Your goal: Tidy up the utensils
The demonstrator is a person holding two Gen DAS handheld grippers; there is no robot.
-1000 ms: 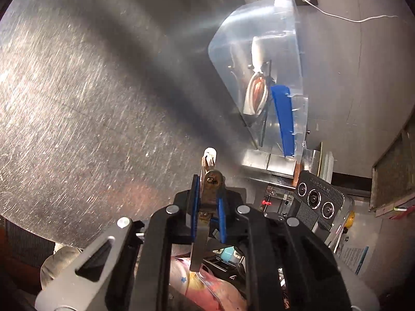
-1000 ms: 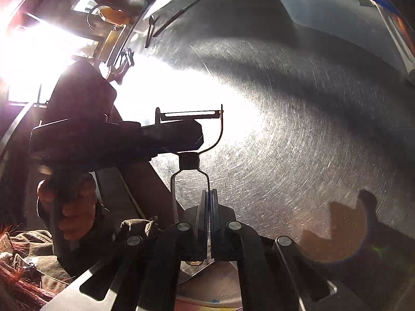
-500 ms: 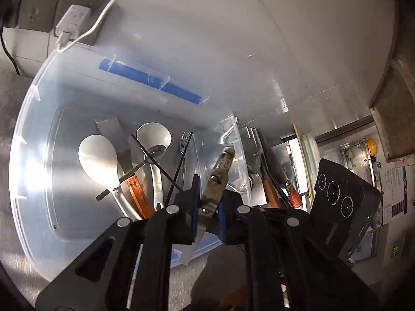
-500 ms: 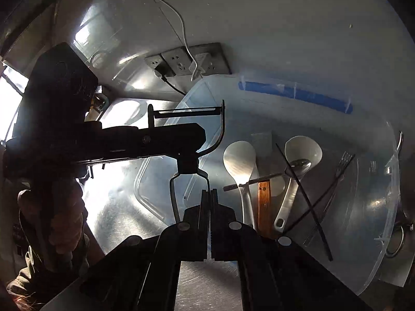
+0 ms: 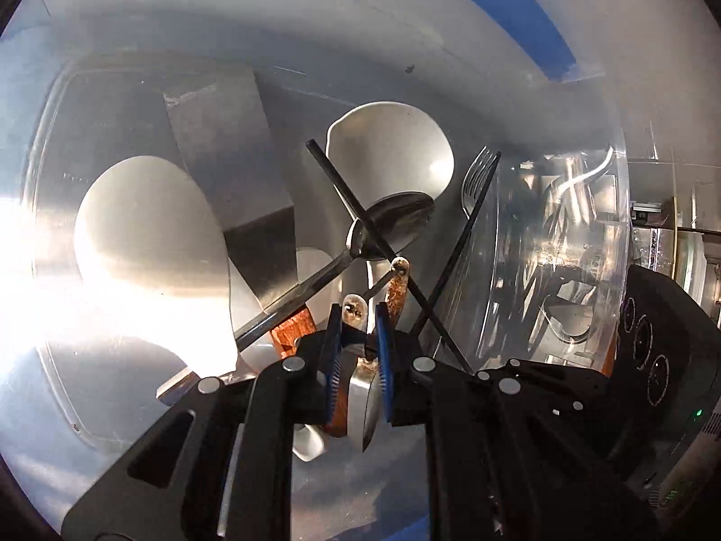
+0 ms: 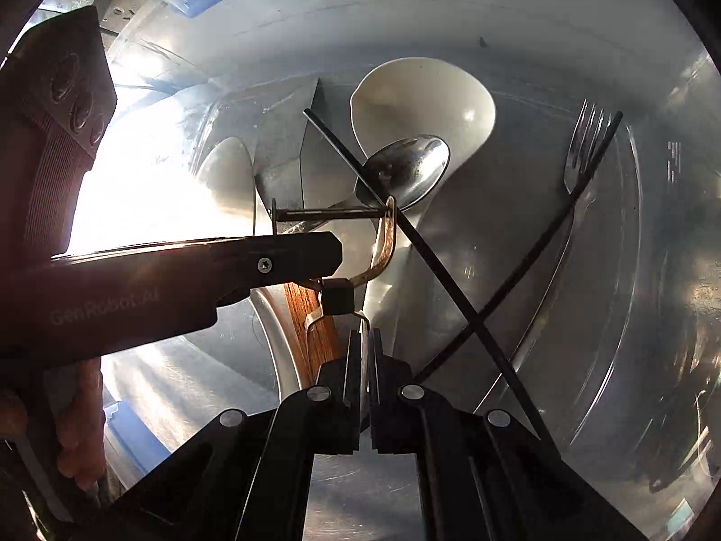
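Note:
Both grippers hold one metal peeler over a clear plastic bin (image 5: 563, 243). My left gripper (image 5: 358, 315) is shut on the peeler's rusty head (image 5: 399, 288). My right gripper (image 6: 364, 338) is shut on the peeler's wire handle (image 6: 362, 315); its blade frame (image 6: 383, 243) shows ahead, with the left gripper's finger (image 6: 288, 257) across it. Inside the bin lie two white ladles (image 5: 387, 149), a steel spoon (image 5: 392, 225), a fork (image 5: 477, 180), black chopsticks (image 5: 360, 221) and a wood-handled spatula (image 5: 293, 333).
The bin has blue tape on its rim (image 5: 518, 13). A black appliance with round dials (image 5: 653, 338) stands to the right of the bin. The bin's contents also show in the right wrist view, with the fork (image 6: 586, 149) at right.
Both grippers have moved with the peeler from above the steel table to over and then down into the bin, close to the utensils.

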